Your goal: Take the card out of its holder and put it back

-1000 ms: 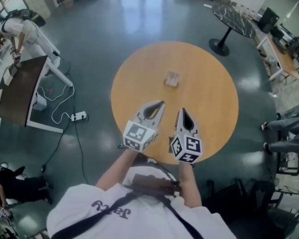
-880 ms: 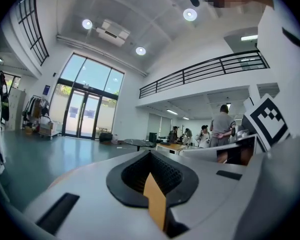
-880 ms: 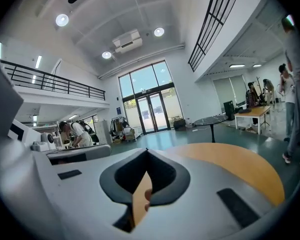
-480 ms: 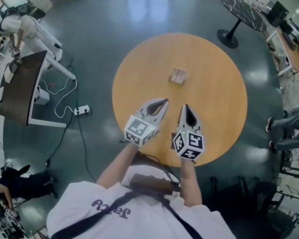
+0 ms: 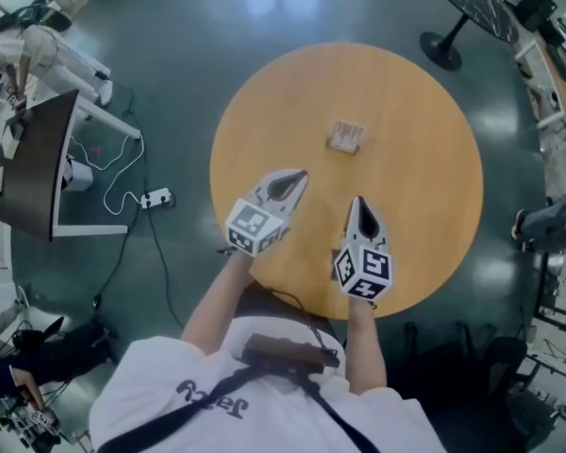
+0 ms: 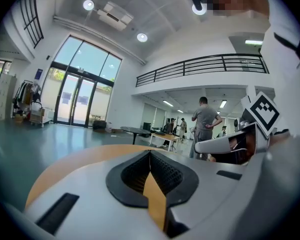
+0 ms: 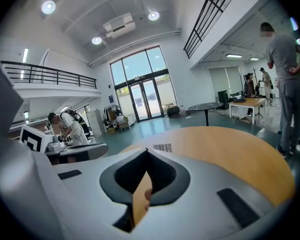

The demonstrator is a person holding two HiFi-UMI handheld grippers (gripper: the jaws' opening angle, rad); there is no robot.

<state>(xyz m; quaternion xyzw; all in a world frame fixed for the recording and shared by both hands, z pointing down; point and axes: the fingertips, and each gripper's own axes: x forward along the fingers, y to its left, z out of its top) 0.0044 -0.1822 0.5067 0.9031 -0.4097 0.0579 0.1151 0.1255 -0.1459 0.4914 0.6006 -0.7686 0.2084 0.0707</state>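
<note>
So here's where we're at: the left gripper (image 5: 300,176) has its jaws pressed together, tips meeting with nothing pinched between them. The right gripper (image 5: 357,203) looks the same in its own view, tips touching and empty. Both hang over the near side of the round wooden table (image 5: 424,102), side by side, noses pointing away from us.

The card holder (image 5: 345,136) stands on the tabletop ahead of both noses. It's off to the right of the left gripper's line and close to straight ahead of the right one, touching neither. What's inside it is too small to make out.

Writing-wise, each gripper carries a marker cube (image 5: 252,226) with black-and-white square codes and no letters. A barcode label (image 7: 162,147) peeks over the right gripper's nose — digits too small to read. The dark print (image 5: 212,396) on our white shirt (image 5: 141,385) shows upside down, and we can't make it out.
</note>
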